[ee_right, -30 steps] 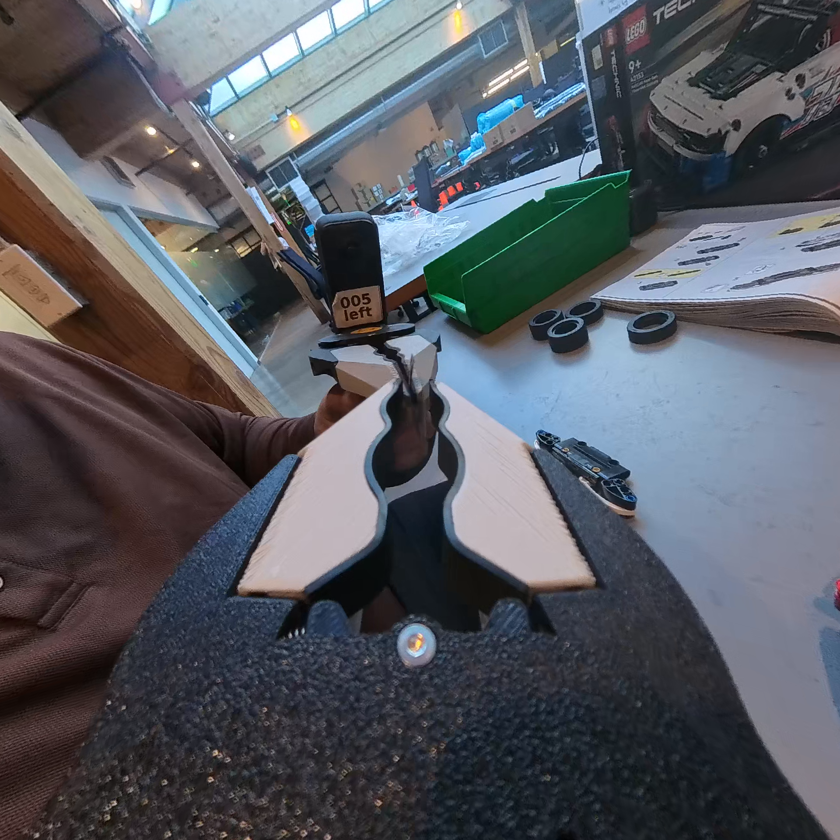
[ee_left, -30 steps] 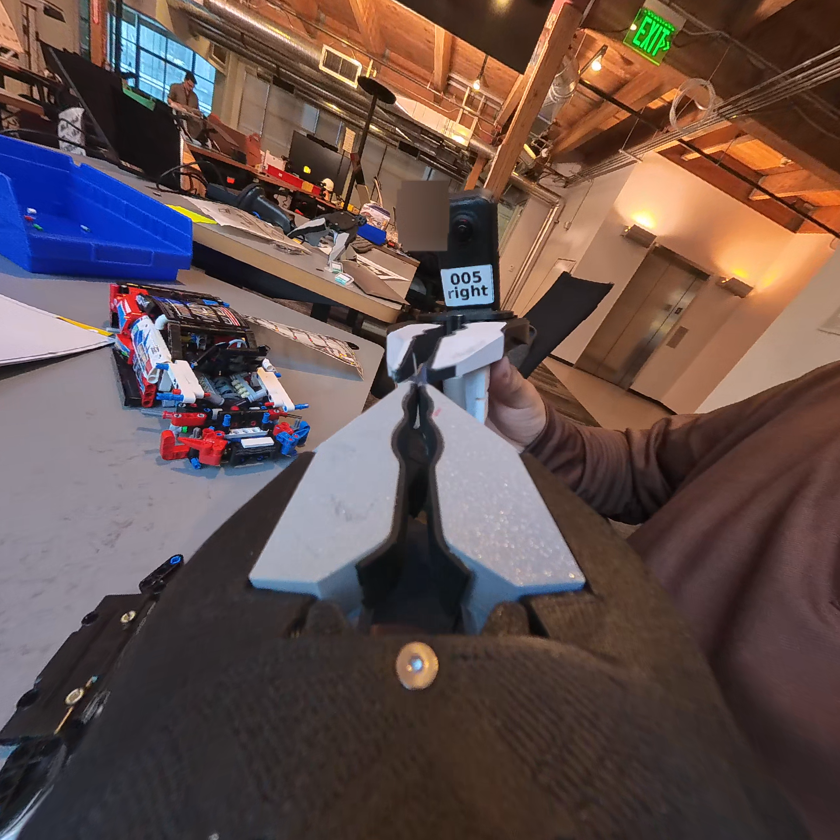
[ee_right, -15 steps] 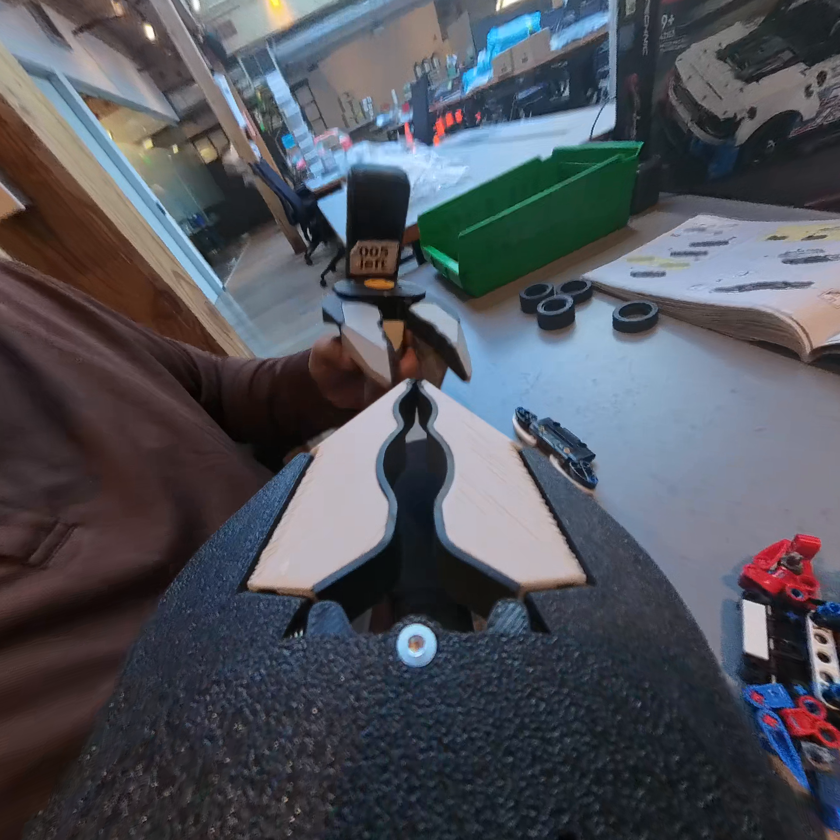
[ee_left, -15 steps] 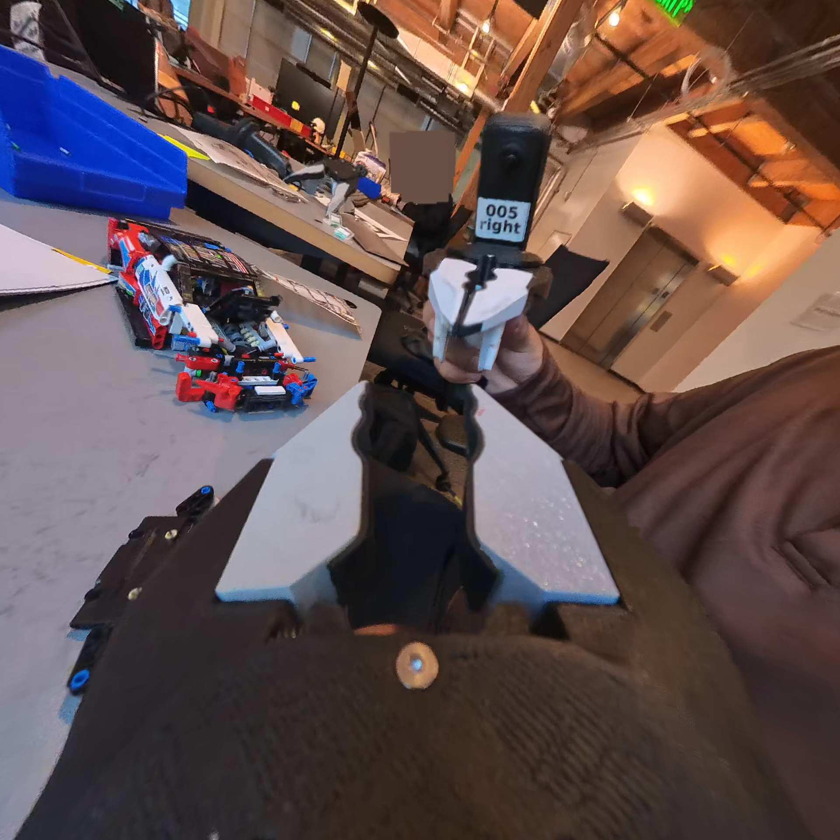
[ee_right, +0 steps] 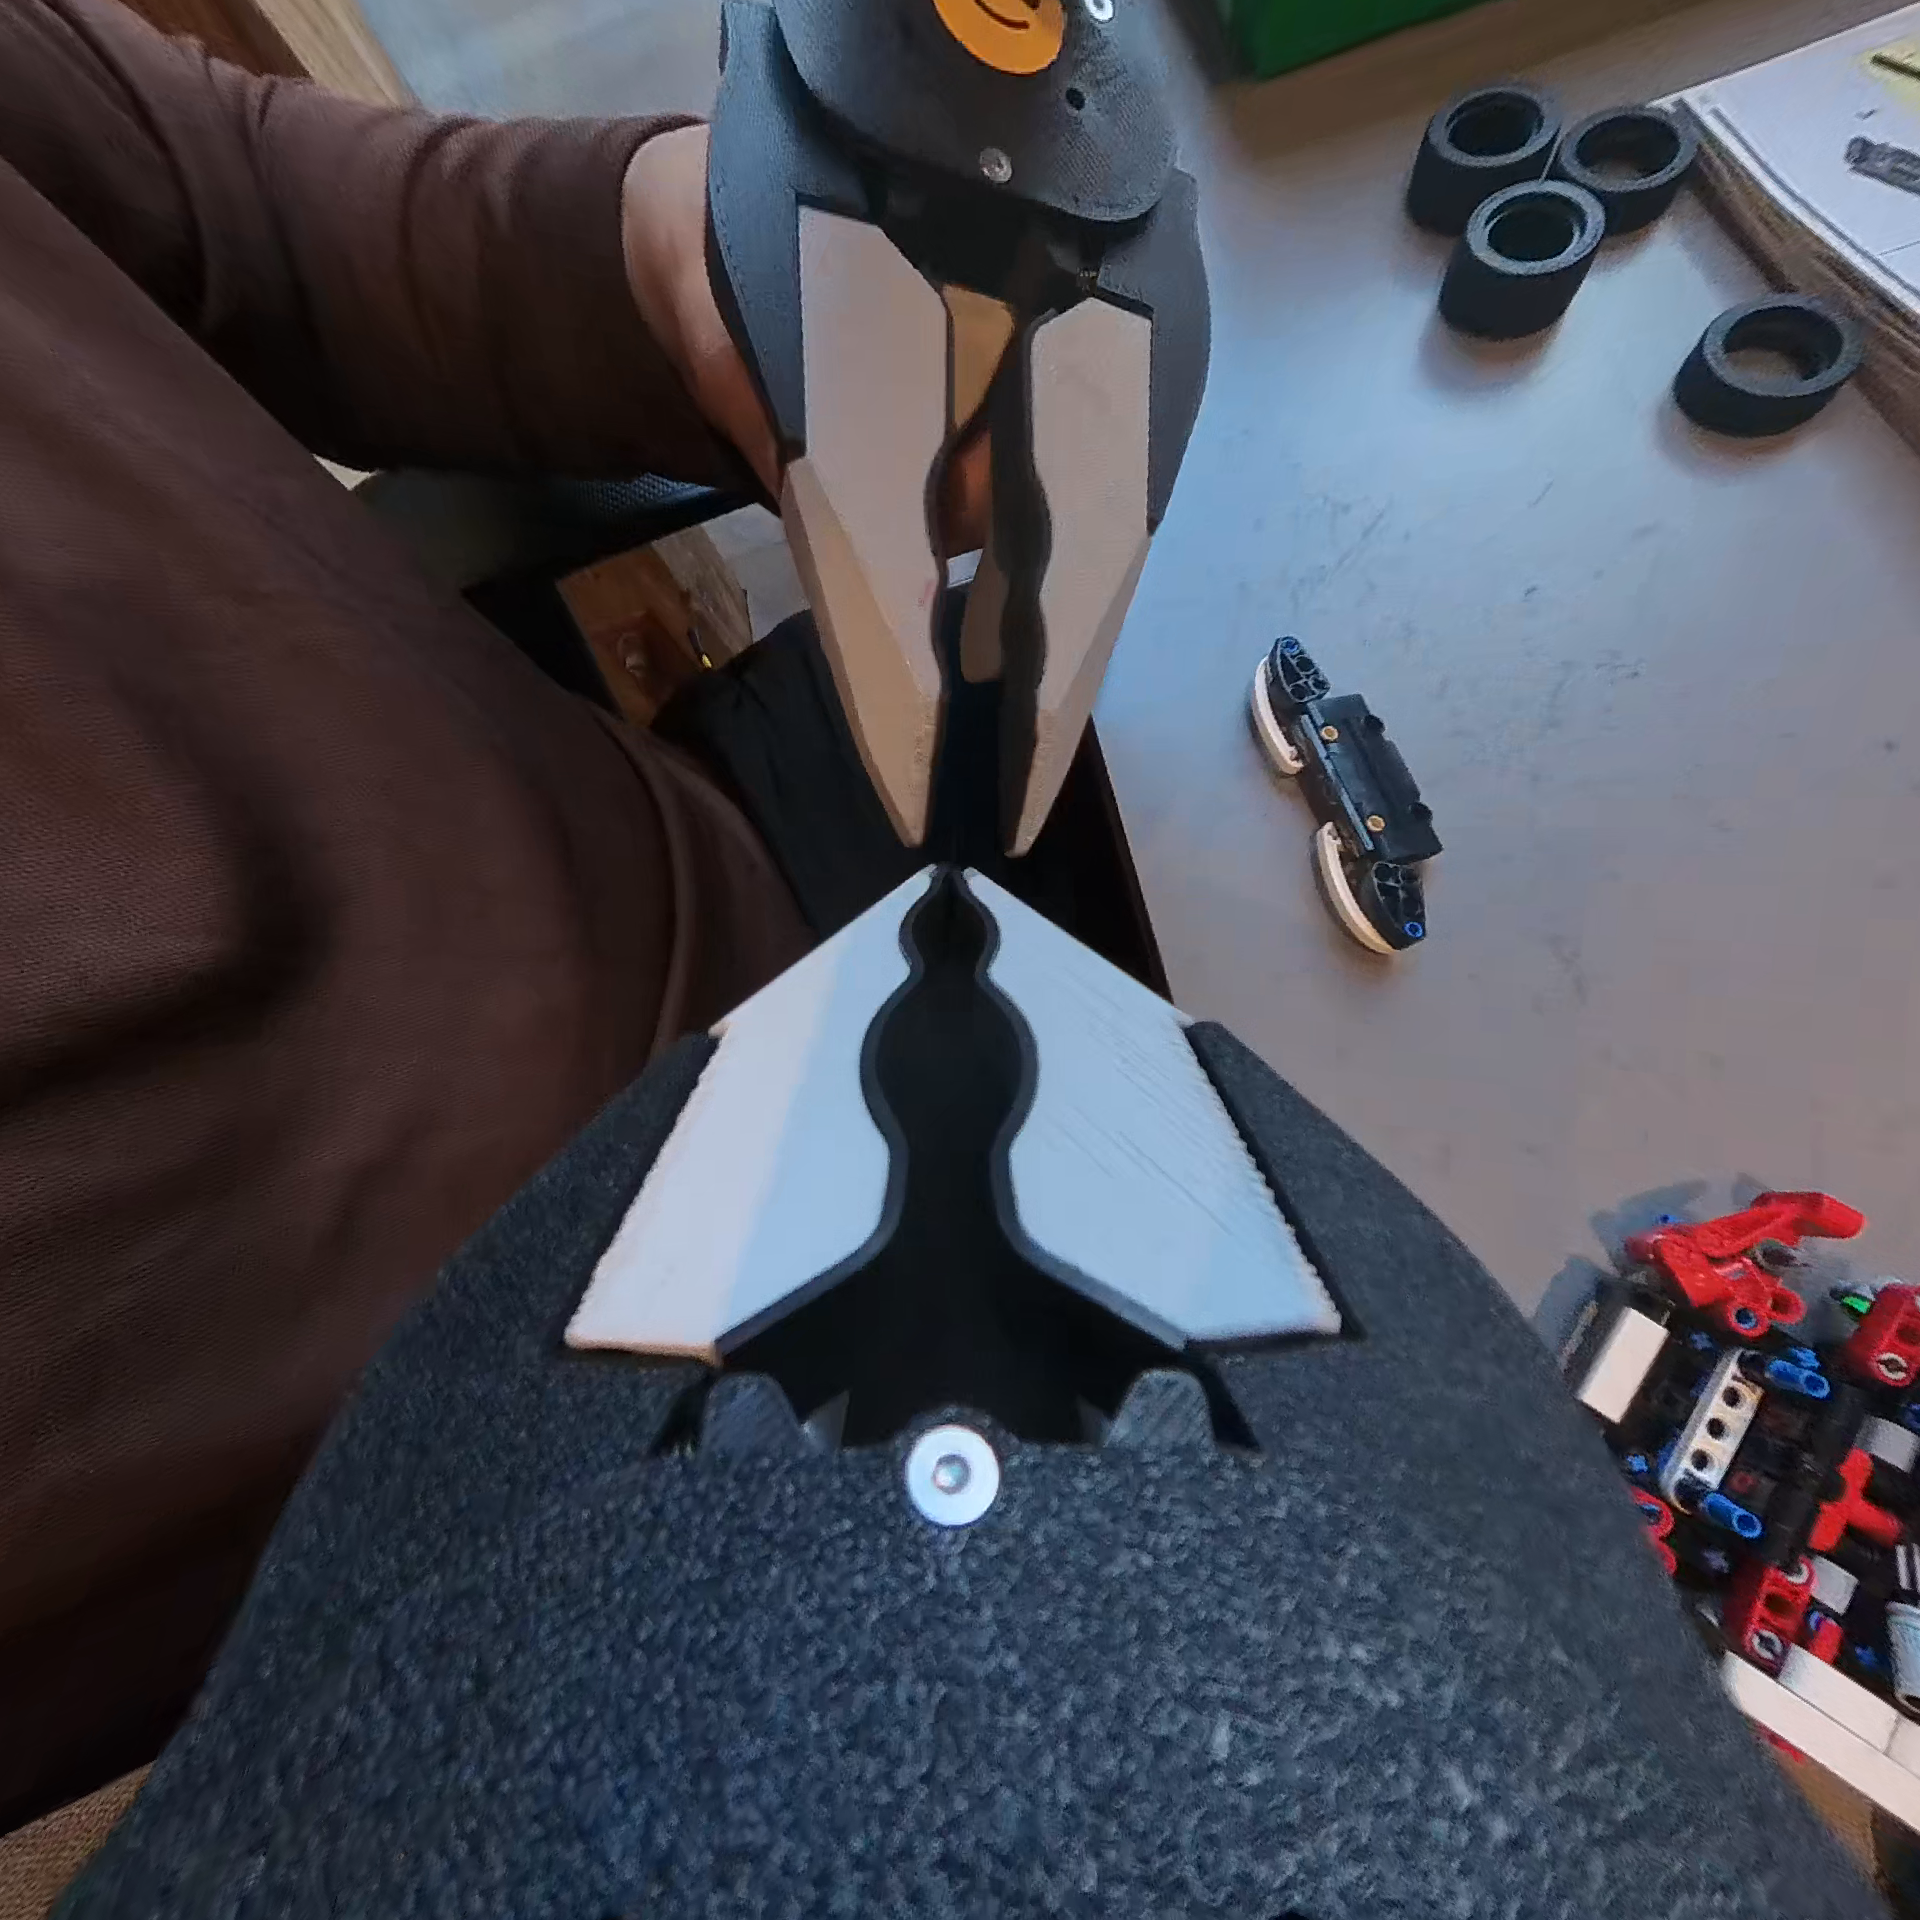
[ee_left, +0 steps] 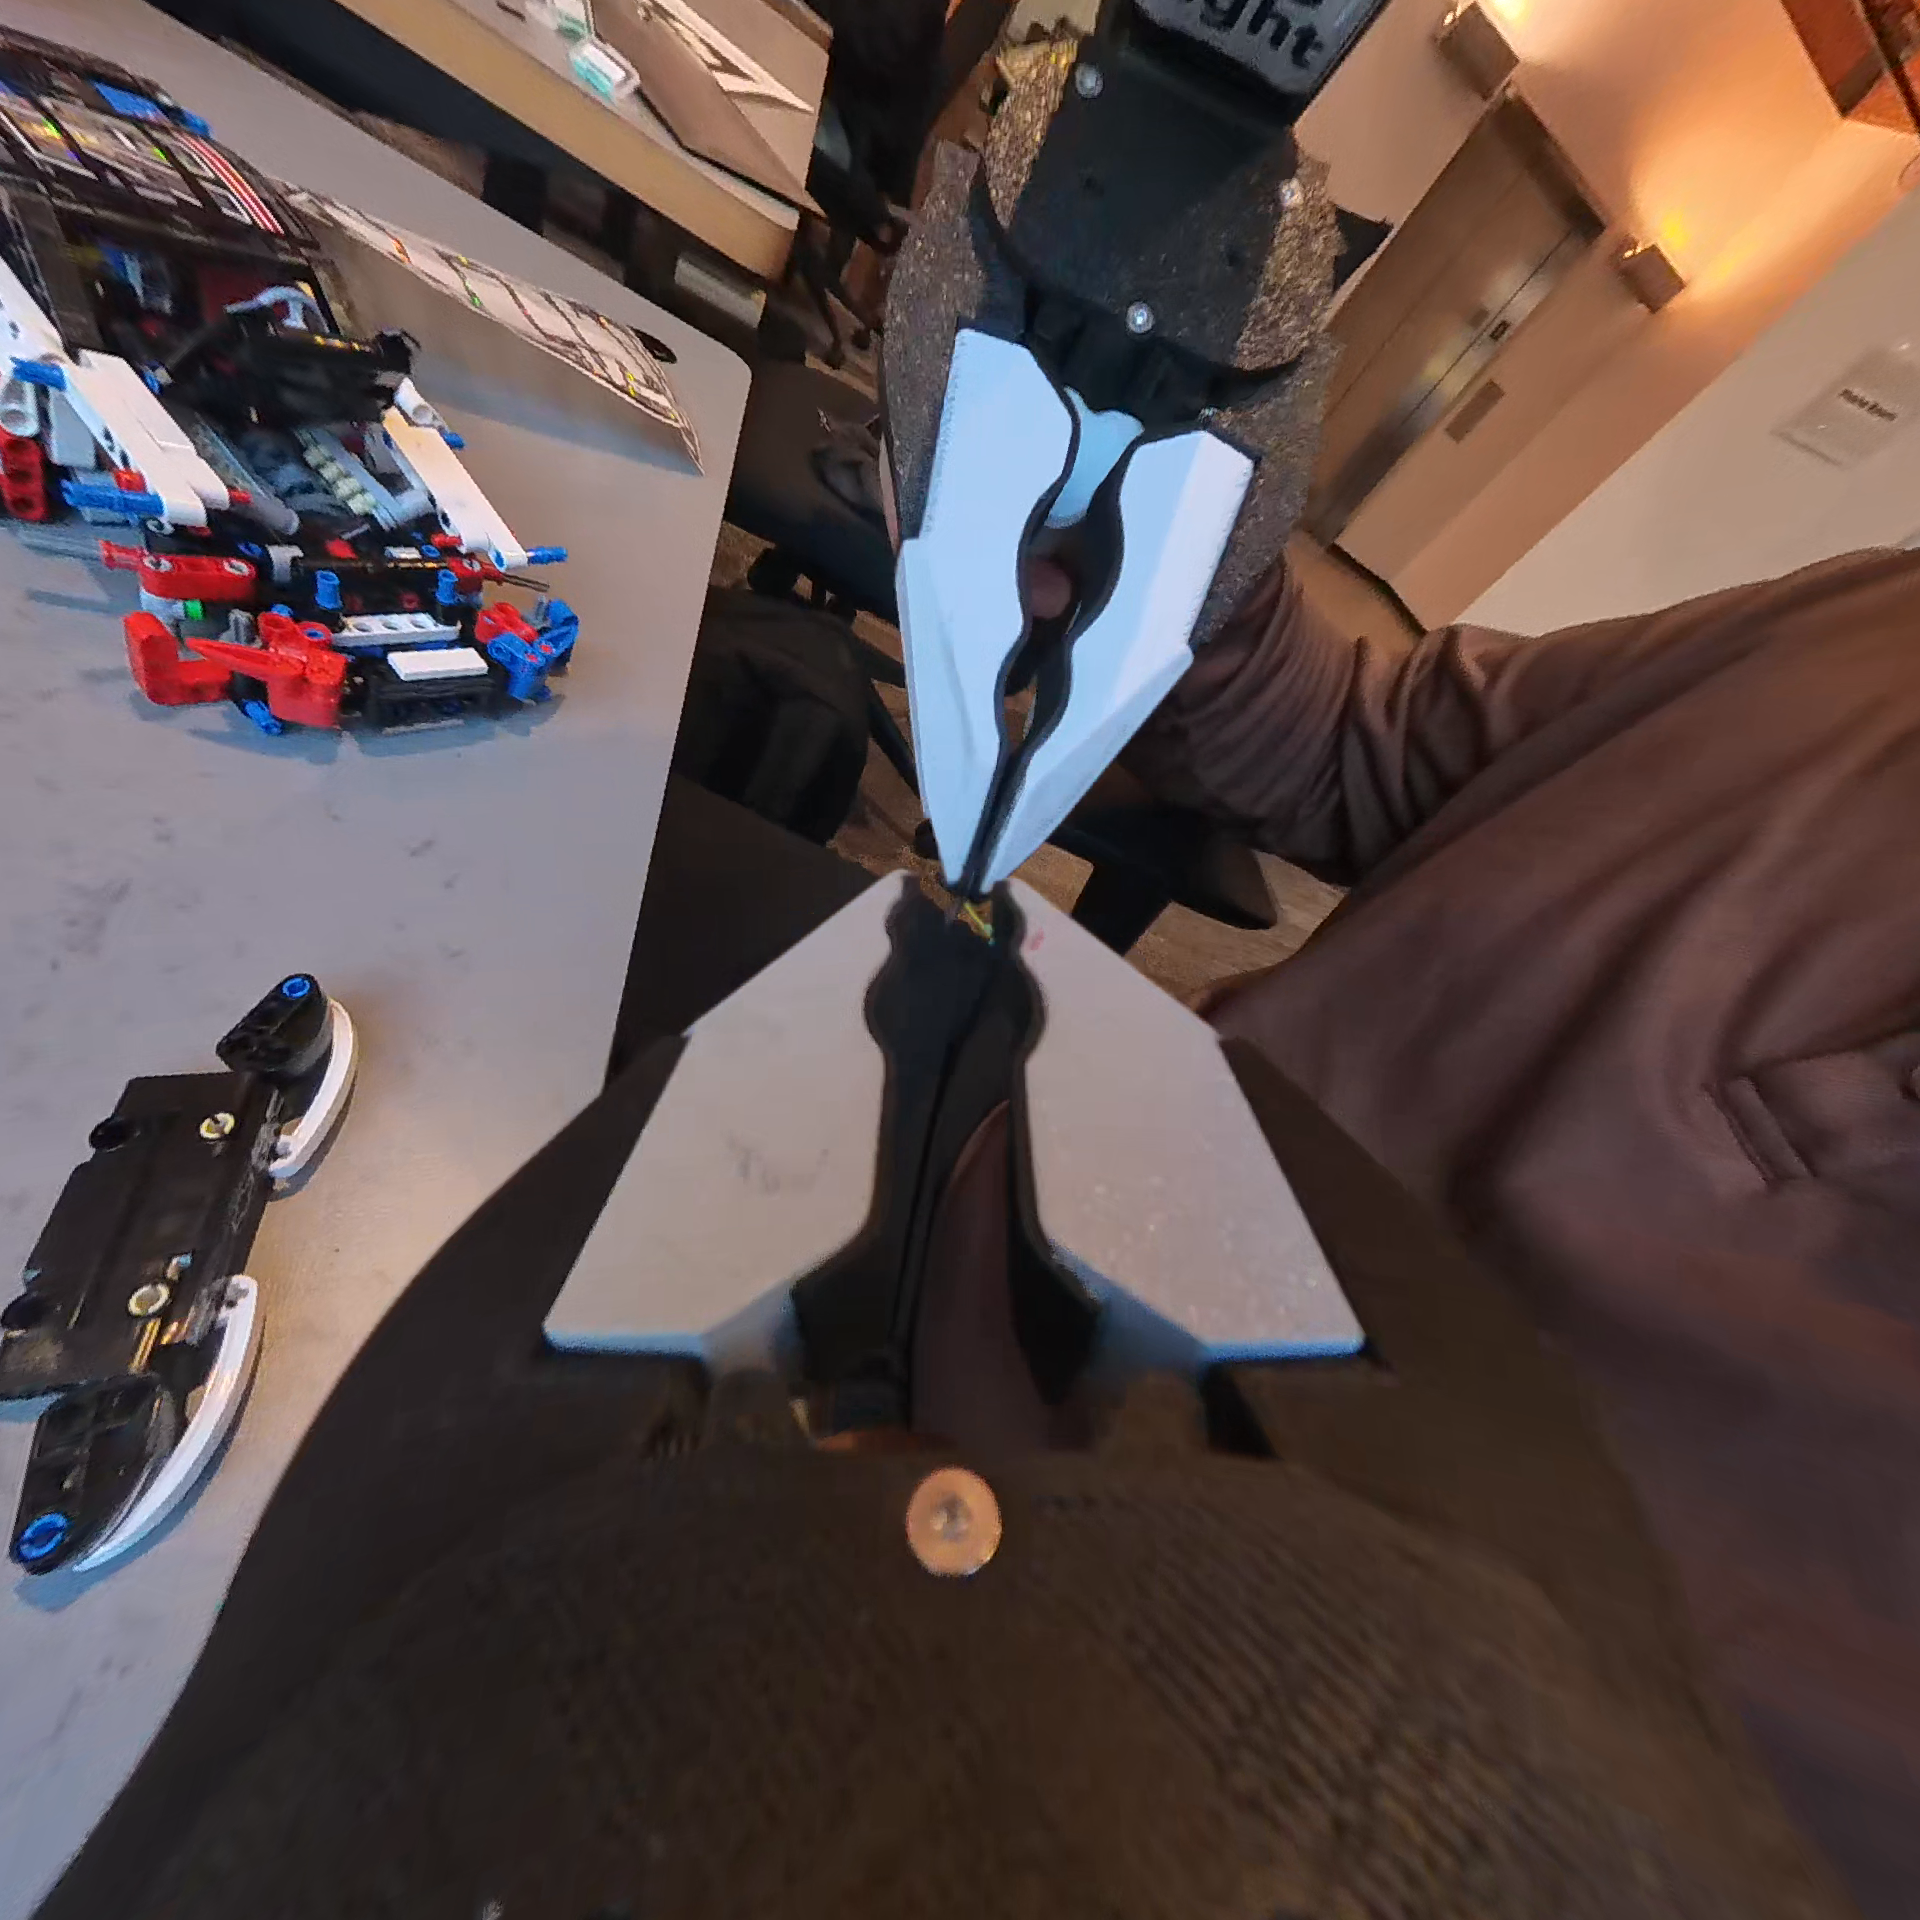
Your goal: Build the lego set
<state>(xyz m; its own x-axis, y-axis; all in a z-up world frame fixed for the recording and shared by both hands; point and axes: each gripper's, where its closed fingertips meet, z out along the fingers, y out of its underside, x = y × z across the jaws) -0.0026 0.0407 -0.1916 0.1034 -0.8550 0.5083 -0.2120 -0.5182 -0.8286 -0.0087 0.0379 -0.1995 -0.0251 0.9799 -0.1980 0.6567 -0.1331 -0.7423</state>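
White right gripper [ee_left: 971, 881] is clenched, its tip set against the left gripper [ee_left: 956, 908], whose grip cannot be told; any tiny piece passed between could be dropped.

Both grippers' fingers [ee_left: 1122, 1164] closed, tip-to-tip.

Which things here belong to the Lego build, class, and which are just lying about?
Belong to the build:
part-built car
black-and-white subassembly
four loose tyres
instruction booklet
left gripper and right gripper, tip to tip

Just lying about:
far desk
green bin
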